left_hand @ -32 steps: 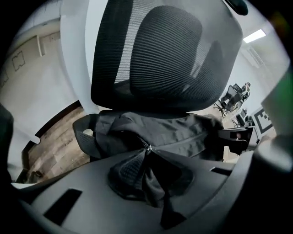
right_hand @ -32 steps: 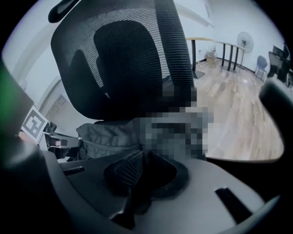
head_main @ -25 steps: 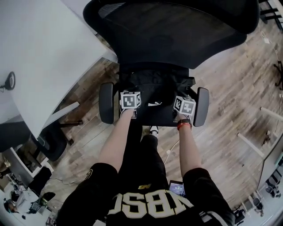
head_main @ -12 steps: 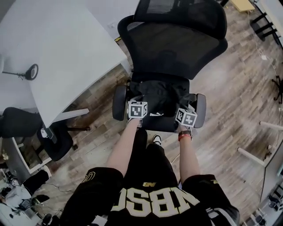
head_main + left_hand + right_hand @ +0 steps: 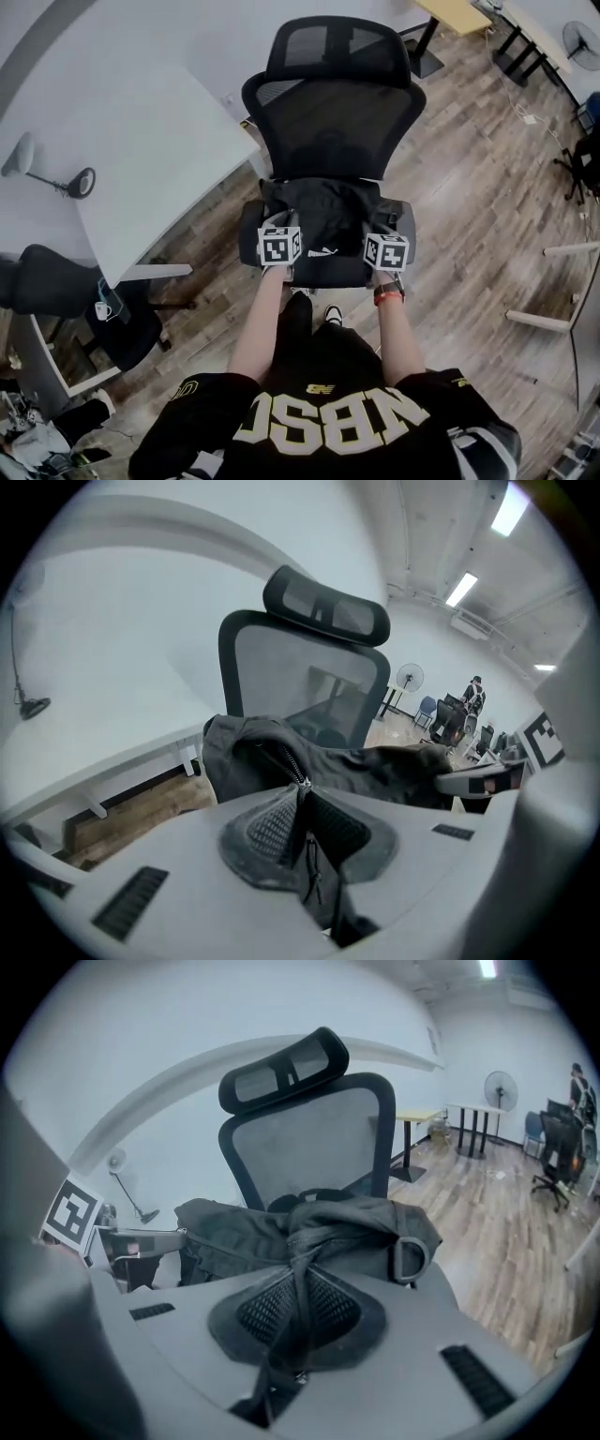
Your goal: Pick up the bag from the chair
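A black bag (image 5: 323, 208) lies bunched on the seat of a black mesh office chair (image 5: 328, 112), between its armrests. My left gripper (image 5: 282, 228) is shut on the bag's left front part; in the left gripper view the zipper fabric of the bag (image 5: 375, 764) is pinched in my left gripper (image 5: 302, 803). My right gripper (image 5: 382, 232) is shut on the right front part; in the right gripper view a strap of the bag (image 5: 328, 1218) runs down into my right gripper (image 5: 293, 1290). A D-ring (image 5: 410, 1258) hangs at the bag's right side.
A white desk (image 5: 141, 141) with a desk lamp (image 5: 56, 173) stands close to the chair's left side. Another black chair (image 5: 56, 281) and a mug (image 5: 101, 310) are lower left. Wooden floor lies to the right, with white table legs (image 5: 539, 321).
The head view has pulled back and up, so the chair looks smaller and its headrest shows. Both grippers stay clamped at the bag's front corners.
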Motion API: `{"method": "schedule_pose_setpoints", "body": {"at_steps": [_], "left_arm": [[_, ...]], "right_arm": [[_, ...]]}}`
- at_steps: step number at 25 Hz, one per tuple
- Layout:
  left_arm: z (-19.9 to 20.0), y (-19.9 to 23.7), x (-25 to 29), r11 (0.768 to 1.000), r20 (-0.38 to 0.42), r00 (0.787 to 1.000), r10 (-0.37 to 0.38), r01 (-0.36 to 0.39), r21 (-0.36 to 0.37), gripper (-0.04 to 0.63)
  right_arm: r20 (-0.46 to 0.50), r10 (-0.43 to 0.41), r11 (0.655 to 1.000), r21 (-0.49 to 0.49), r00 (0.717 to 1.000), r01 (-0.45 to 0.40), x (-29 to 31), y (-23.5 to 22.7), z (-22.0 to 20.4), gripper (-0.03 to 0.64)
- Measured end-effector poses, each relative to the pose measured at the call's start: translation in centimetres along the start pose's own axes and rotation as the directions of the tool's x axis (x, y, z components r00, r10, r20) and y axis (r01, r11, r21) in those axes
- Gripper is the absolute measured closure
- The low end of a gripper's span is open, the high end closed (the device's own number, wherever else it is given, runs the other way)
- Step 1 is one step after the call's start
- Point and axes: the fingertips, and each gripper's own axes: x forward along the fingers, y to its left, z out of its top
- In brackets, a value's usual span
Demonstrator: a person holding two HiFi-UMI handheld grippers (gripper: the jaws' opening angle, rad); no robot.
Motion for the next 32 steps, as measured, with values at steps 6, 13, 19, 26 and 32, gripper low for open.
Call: {"method": "schedule_pose_setpoints", "body": {"at_steps": [6, 13, 19, 26, 32], "left_arm": [[5.9, -2.5, -4.9, 1.000, 0.128, 0.992, -0.021, 0.019, 0.015, 0.548], [14.7, -5.1, -8.9, 0.996, 0.316, 0.947, -0.049, 0.022, 0.089, 0.548], [21.8, -6.5, -12.3, 0.991, 0.446, 0.892, -0.078, 0.020, 0.134, 0.548], [28.5, -8.5, -17.1, 0.983, 0.583, 0.802, -0.128, 0.022, 0.185, 0.549], [32.6, -9.9, -20.8, 0.973, 0.660, 0.734, -0.163, 0.010, 0.229, 0.549]], "right_arm": [[0.151, 0.008, 1.000, -0.031, 0.989, -0.003, -4.9, 1.5, 5.1, 0.580], [0.320, 0.020, 0.999, -0.054, 0.947, -0.003, -10.7, 3.1, 14.3, 0.580], [0.450, 0.043, 0.996, -0.088, 0.892, -0.004, -14.7, 4.9, 21.0, 0.581], [0.582, 0.075, 0.992, -0.130, 0.810, 0.001, -19.6, 6.3, 26.7, 0.581], [0.678, 0.105, 0.985, -0.173, 0.728, 0.019, -23.9, 7.7, 30.9, 0.581]]}}
